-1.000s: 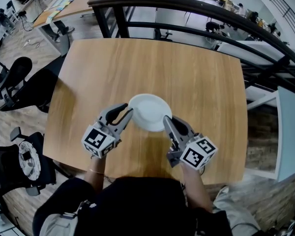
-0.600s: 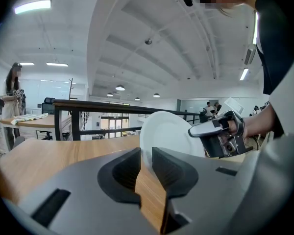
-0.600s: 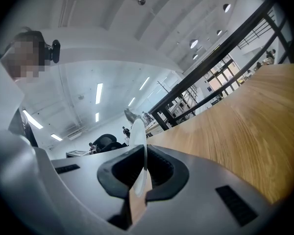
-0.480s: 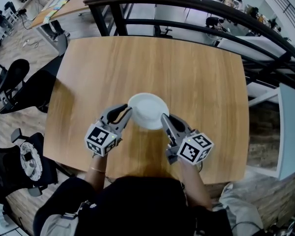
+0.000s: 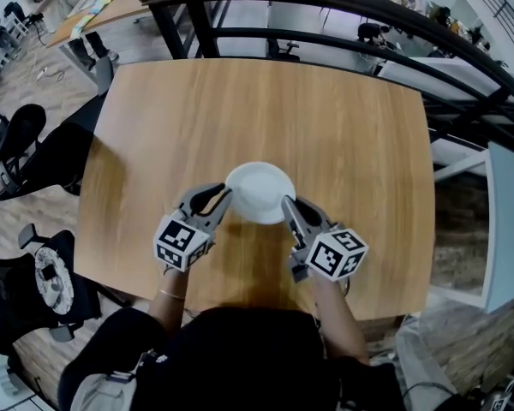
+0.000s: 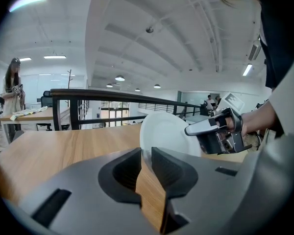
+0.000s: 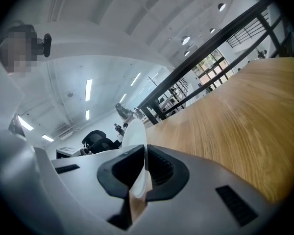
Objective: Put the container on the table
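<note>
While left gripper (image 5: pixel 225 195) and right gripper (image 5: pixel 285 203) clamp opposite rims, white container (image 5: pixel 259 188) over table (image 5: pixel 240 101) (underside hidden)

Grey claws (image 5: pixel 226 197) (image 5: pixel 284 203) carry marker cubes (image 5: pixel 182 241) (black-and-white).

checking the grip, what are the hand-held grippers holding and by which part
The white container, by its rim: the left hand-held gripper clamps its left edge, the right hand-held gripper its right edge.
</note>
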Motion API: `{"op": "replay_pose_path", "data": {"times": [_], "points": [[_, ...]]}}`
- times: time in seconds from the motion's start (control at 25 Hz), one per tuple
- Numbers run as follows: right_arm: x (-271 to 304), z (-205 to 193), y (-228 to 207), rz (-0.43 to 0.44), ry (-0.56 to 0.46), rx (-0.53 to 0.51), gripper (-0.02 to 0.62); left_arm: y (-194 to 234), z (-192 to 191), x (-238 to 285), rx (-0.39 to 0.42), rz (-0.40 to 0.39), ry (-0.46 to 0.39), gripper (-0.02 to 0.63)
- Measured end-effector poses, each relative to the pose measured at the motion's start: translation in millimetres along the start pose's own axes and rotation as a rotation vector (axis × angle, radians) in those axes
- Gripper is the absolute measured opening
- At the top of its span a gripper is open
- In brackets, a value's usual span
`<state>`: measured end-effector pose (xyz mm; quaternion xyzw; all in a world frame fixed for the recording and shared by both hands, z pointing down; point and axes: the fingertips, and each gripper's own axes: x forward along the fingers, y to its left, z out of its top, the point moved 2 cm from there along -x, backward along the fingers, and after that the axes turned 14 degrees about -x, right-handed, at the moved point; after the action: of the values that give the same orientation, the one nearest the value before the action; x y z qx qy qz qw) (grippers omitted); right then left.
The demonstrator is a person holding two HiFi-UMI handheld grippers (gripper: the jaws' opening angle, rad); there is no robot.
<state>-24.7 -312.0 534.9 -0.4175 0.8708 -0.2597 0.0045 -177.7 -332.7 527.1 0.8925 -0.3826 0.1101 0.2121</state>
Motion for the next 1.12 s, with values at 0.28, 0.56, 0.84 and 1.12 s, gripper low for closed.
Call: {"op": "replay_pose_path", "data": {"times": [0.28,0.56,0.84,1.12], "points": [[3.3,-10.7,-9.8,-0.041,0.052,-0.016,0.025,0.9,-10.8,6.6,-0.017,-0.005,0.023,0.075],[7.4,-24.8,-18.6,-0.053,0.085,-0.015,0.025,4.6,-24.7,11.8,-0.024,-0.011,0.051,0.074],[12.8,-35.6,-26.0,-0.060,0.122,-0.011,0.025,7.7,-34.7,15.4,-0.036,-0.016,0.085,0.072],[16.8,-43.1,-31.6,-0.069,0.164,-0.052,0.026,11.4,-43.2,20.0,-0.041,-0.016,0.101,0.072]]}}
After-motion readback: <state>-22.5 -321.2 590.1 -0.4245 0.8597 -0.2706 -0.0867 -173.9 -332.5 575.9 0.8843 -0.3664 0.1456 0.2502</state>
